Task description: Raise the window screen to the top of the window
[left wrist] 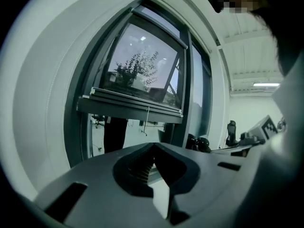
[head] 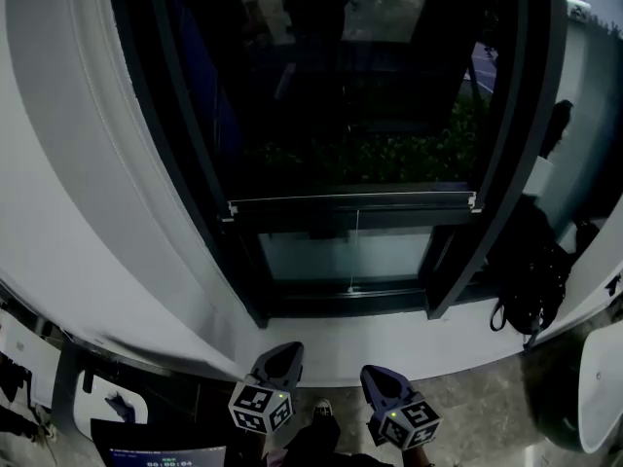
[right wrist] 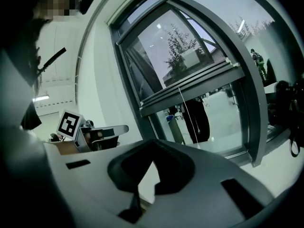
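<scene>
The grey bottom rail of the dark window screen [head: 350,202] is seen low in the black-framed window [head: 514,163], thin white cord [head: 356,251] hanging beneath, while the left gripper [head: 280,356] and right gripper [head: 378,377] are held well short, fingers closed on nothing, seemingly awaiting the reach.

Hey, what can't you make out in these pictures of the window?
- Top of the window: cut off by the head view's upper edge.
- End of the pull cord: too small in every view.
- Dark bag at right: too dim in the head view.
</scene>
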The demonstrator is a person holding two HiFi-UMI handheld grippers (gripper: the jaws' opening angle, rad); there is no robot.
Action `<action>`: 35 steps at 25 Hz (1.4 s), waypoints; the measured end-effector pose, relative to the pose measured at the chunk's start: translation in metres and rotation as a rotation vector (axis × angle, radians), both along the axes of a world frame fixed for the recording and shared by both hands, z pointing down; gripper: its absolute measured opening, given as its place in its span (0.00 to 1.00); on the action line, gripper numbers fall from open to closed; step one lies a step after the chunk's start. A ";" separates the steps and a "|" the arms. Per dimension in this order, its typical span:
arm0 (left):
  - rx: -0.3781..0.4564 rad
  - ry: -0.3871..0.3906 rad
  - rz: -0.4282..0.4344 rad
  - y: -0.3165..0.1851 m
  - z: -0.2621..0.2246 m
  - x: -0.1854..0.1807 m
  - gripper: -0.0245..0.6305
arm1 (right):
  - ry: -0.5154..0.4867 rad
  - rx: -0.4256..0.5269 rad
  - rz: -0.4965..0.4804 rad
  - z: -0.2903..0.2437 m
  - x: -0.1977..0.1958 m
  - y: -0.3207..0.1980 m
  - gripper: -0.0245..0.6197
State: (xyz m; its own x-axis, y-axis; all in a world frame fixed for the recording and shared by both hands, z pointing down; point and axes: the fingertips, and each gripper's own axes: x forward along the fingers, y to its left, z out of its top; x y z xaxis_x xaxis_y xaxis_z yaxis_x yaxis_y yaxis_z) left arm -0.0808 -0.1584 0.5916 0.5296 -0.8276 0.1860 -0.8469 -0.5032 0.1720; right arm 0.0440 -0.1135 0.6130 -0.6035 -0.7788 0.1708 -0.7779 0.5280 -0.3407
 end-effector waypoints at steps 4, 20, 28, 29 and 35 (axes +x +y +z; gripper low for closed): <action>0.036 -0.001 -0.026 -0.057 -0.014 -0.024 0.04 | 0.004 0.027 0.015 -0.014 -0.007 -0.057 0.05; 0.273 -0.221 -0.003 -0.225 -0.098 -0.061 0.04 | 0.299 0.250 -0.149 -0.090 -0.003 -0.214 0.06; 0.337 -0.605 0.043 -0.263 -0.106 -0.054 0.04 | 0.552 0.361 -0.252 -0.122 0.005 -0.275 0.06; 0.341 -0.697 0.062 -0.266 -0.104 -0.051 0.04 | 0.599 0.379 -0.268 -0.124 0.004 -0.280 0.07; 0.347 -1.100 0.155 -0.285 -0.090 -0.035 0.04 | 0.979 0.516 -0.312 -0.127 -0.002 -0.312 0.15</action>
State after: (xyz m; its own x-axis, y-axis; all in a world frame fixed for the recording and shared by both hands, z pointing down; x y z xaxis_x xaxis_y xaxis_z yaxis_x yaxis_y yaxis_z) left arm -0.1154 -0.4436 0.5016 0.3234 -0.8646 0.3844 -0.3787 -0.4906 -0.7848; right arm 0.0421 -0.4254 0.4856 -0.5674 -0.7321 0.3770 -0.4006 0.6454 0.6504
